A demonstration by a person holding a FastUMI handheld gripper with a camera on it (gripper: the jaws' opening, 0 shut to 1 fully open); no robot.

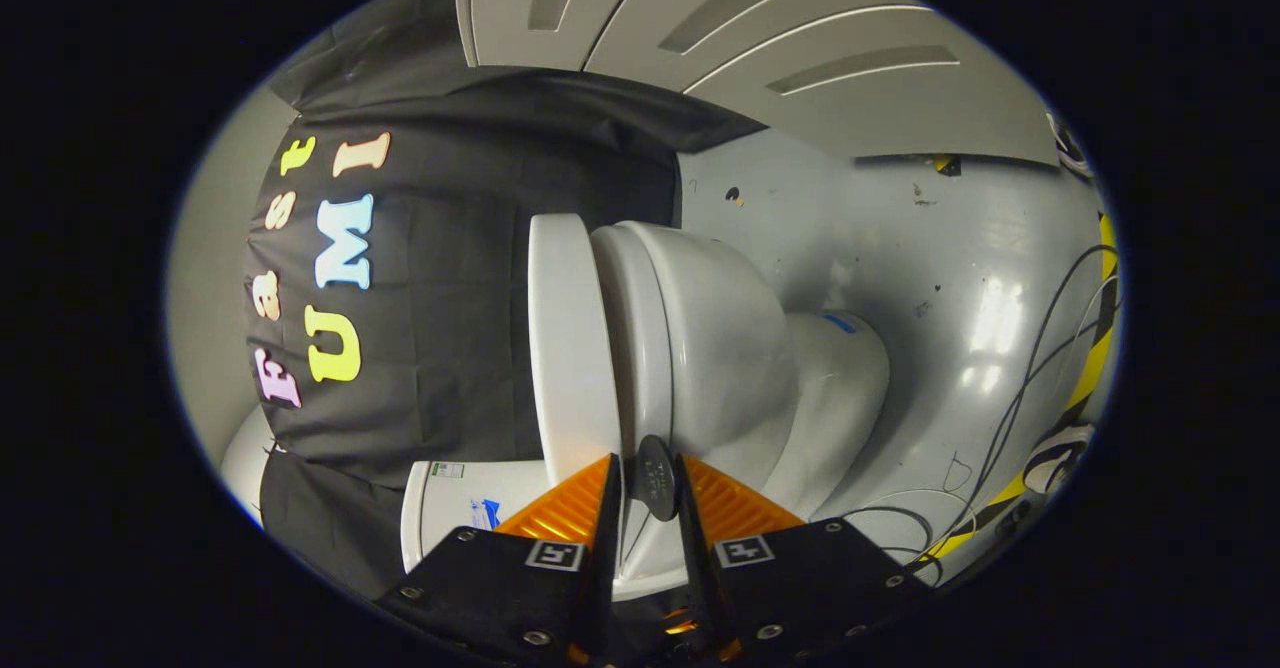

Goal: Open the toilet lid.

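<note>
While the gripper (pixel 648 483) holds its fingers slightly apart around a small dark round tab (pixel 654 491), the white toilet lid (pixel 568 348) stands just beyond them, lifted clear of the toilet bowl (pixel 720 348) on the grey floor (pixel 900 278).

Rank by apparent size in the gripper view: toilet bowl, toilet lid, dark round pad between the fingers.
1. Toilet bowl
2. Toilet lid, seen nearly edge-on, so it looks slimmer.
3. Dark round pad, smallest though nearest the gripper.
</note>
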